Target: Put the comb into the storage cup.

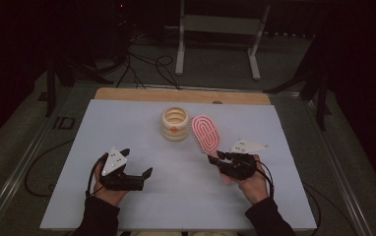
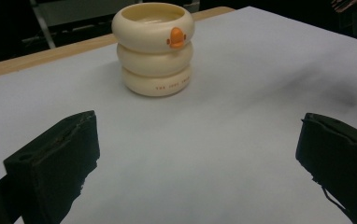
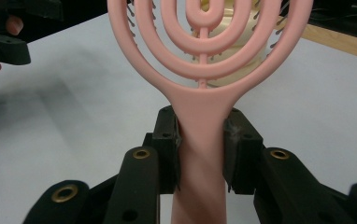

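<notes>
Right hand-held gripper [image 3: 201, 140] pinches pink brush [image 1: 205, 132] handle, tilted up; left hand-held gripper [image 1: 138, 173] spread, level.

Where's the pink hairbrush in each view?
High view: pink hairbrush right of centre, handle in the right gripper.
Left gripper view: a pink sliver at the top right corner, possibly the brush; can't confirm.
Right gripper view: centre, handle clamped between the fingers.
Shared landmark: cream ringed cup.
</notes>
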Demonstrator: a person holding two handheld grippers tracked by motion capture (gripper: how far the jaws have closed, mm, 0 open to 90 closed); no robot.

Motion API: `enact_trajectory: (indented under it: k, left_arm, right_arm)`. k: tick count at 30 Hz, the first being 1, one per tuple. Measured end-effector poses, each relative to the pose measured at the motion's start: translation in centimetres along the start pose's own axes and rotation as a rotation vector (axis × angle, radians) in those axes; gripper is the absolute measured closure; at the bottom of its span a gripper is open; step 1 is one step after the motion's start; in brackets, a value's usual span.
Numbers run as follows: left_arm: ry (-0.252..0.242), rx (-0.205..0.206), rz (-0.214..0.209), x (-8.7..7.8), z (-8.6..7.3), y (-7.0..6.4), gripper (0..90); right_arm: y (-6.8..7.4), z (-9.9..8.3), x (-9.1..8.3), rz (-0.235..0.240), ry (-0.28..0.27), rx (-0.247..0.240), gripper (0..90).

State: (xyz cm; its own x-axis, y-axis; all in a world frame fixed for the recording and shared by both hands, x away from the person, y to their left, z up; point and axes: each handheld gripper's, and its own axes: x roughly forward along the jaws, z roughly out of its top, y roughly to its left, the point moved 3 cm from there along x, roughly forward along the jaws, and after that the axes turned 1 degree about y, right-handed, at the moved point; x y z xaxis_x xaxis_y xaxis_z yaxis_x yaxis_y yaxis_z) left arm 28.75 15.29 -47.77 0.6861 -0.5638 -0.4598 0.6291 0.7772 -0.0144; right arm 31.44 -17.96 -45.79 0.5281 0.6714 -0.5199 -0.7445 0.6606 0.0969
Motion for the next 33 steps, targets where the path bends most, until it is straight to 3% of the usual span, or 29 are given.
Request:
enact_trajectory:
  k: [15,33]
  left_arm:
    - [0.020,0.010,-0.022,1.5,1.4,-1.1,0.6]
    - [0.002,0.011,-0.059,2.3,2.7,-2.2,0.4]
  right_arm:
    - [0.7,0.0,0.8,0.007,-0.004,-0.001,69.7]
    - [1.5,0.1,1.3,0.017,-0.014,0.005,69.6]
